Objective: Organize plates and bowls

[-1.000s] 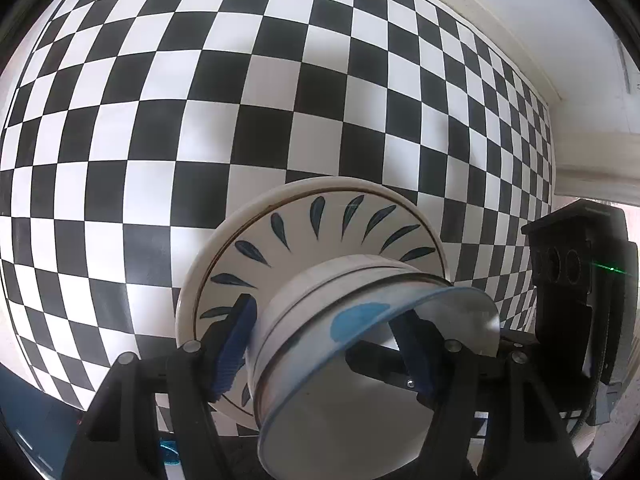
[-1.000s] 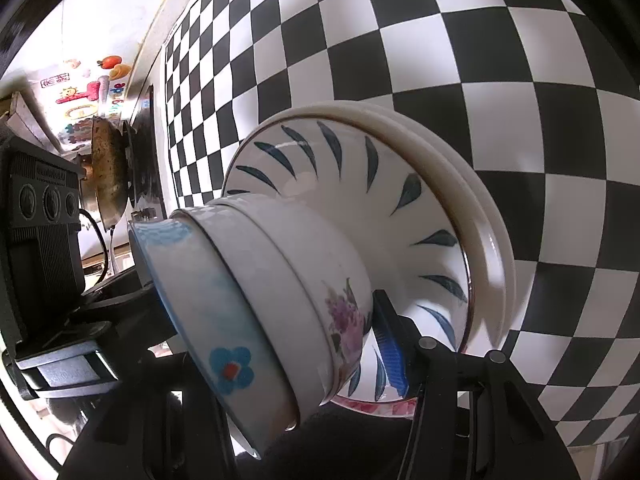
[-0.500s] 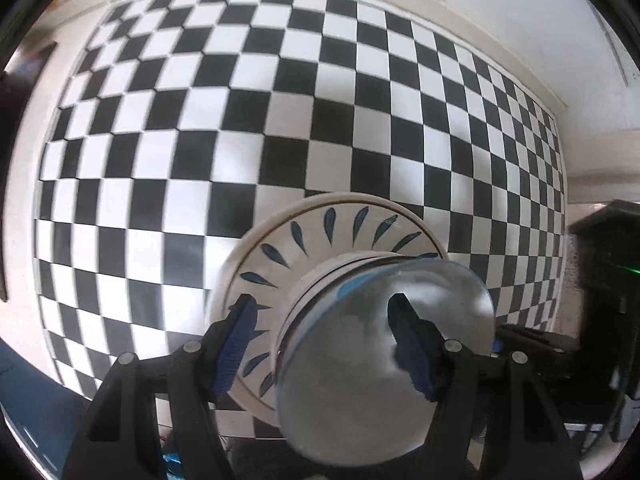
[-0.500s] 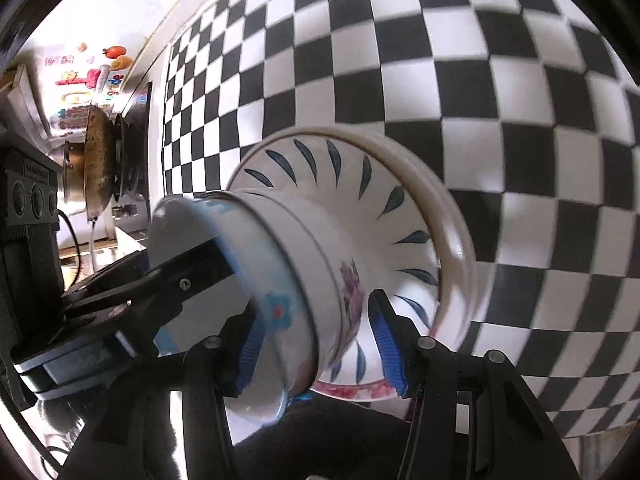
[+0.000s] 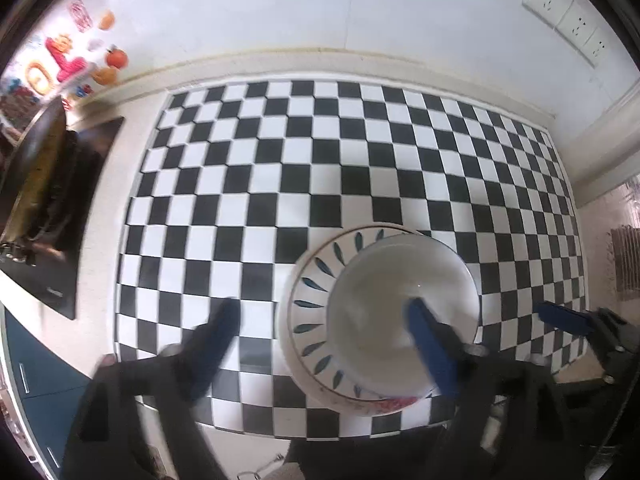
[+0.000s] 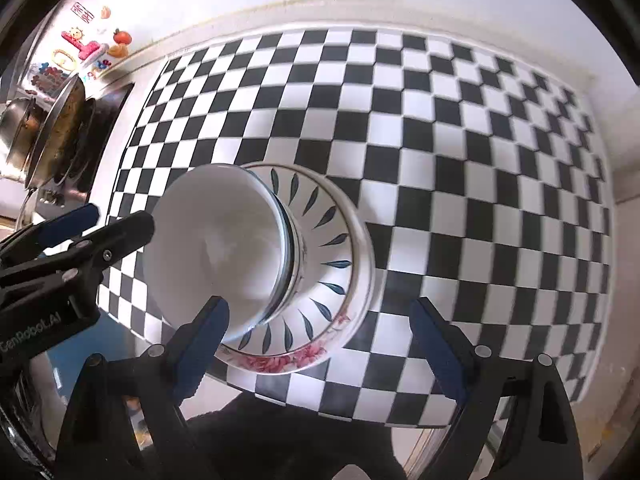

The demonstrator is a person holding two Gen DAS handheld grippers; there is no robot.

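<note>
Checkered cloth (image 5: 320, 160) carries your stacked bowls (image 5: 400, 312) on the plates (image 6: 340, 264). Your left gripper (image 5: 324, 344) and right gripper (image 6: 320, 336) are both opening, gripping nothing. Glazed china is stiff, slick and breakable; grip the bottom plate's rim from both sides.

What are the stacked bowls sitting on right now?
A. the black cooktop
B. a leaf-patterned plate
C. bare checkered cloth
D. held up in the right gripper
B: the bowls rest on the plate with blue leaf marks, itself on the checkered cloth; both grippers' jaws are opening with nothing between them.
</note>
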